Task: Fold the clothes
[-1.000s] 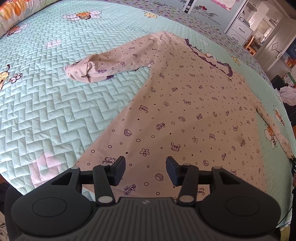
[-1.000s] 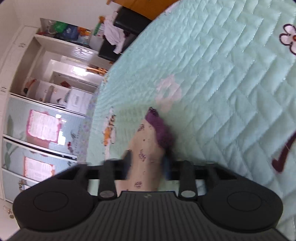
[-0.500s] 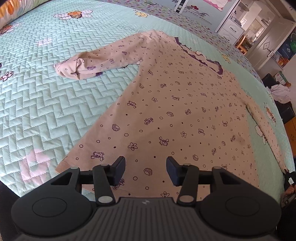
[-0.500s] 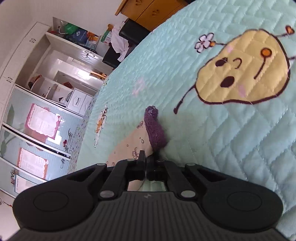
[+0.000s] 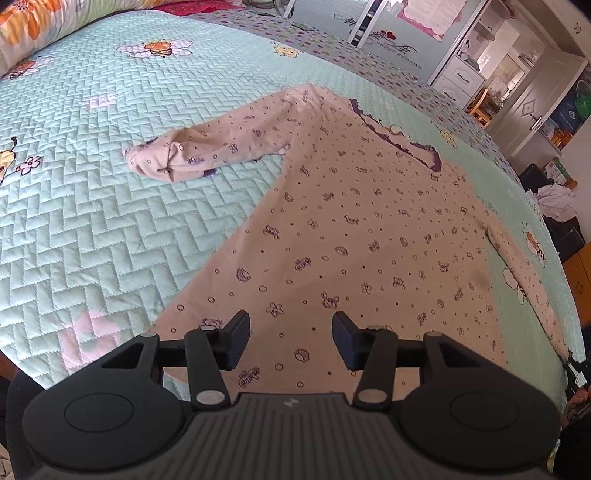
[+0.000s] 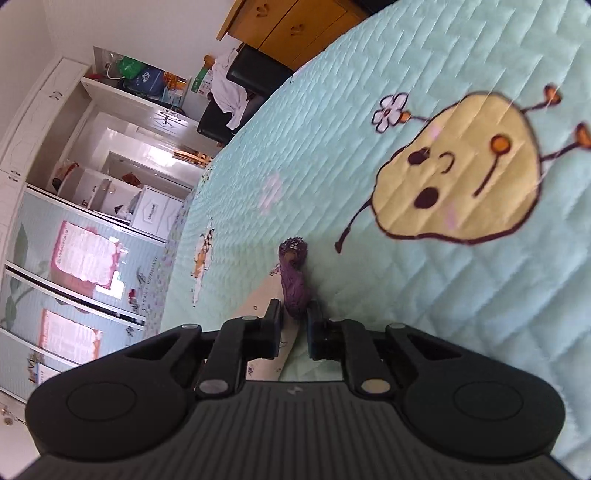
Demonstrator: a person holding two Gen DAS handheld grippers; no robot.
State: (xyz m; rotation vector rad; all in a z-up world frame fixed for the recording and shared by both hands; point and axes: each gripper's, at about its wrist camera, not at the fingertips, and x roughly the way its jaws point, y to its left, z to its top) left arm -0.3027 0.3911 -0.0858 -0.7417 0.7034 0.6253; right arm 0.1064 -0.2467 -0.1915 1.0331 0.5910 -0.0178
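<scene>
A cream long-sleeved shirt (image 5: 369, 236) with small purple prints and a purple neck trim lies flat on the mint quilted bedspread (image 5: 92, 206). Its far sleeve (image 5: 207, 151) is bunched to the left; the other sleeve (image 5: 532, 291) stretches toward the right edge. My left gripper (image 5: 290, 334) is open and empty, just above the shirt's hem. In the right wrist view, my right gripper (image 6: 294, 320) has its jaws a little apart around the sleeve's purple cuff (image 6: 293, 284), which lies against the bedspread (image 6: 369, 110).
A floral pillow (image 5: 33, 26) lies at the bed's far left corner. White wardrobes (image 6: 92, 221) and a doorway stand beyond the bed. A black chair with white clothes (image 6: 236, 96) and a wooden dresser (image 6: 291, 26) stand past the bed's edge.
My right gripper closed on the sleeve cuff, and its jaws have now parted slightly around it. My left gripper has stayed open over the hem, shifting only slightly.
</scene>
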